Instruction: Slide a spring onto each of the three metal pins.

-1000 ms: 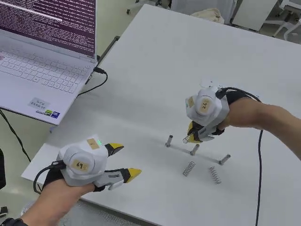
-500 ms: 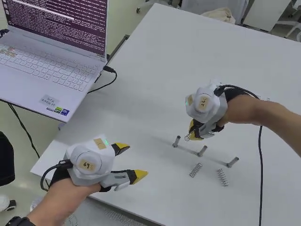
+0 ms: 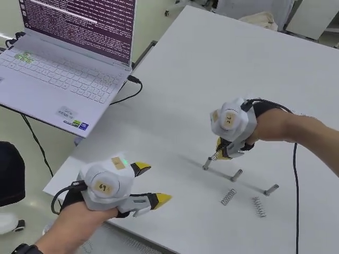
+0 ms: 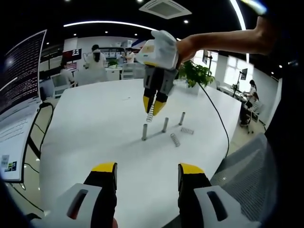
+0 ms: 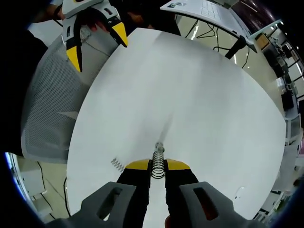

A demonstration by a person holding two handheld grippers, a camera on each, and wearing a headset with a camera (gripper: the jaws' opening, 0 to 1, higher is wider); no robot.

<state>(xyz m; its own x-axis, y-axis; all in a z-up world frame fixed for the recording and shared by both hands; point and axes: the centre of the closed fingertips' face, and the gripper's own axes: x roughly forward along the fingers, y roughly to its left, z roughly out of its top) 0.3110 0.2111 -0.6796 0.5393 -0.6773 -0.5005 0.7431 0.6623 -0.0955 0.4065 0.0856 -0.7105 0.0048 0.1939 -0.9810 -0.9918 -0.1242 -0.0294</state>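
Metal spring (image 5: 157,168) in right gripper (image 3: 222,153)

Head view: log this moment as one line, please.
right gripper: shut on spring, over end pin | left gripper: open, idle | loose springs: lying on table | other pins: bare

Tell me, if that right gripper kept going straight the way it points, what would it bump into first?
Most likely the nearest pin. The right gripper points down at it, and the spring in its fingers seems to reach the pin's top, though depth is hard to judge. Beneath that is the table.
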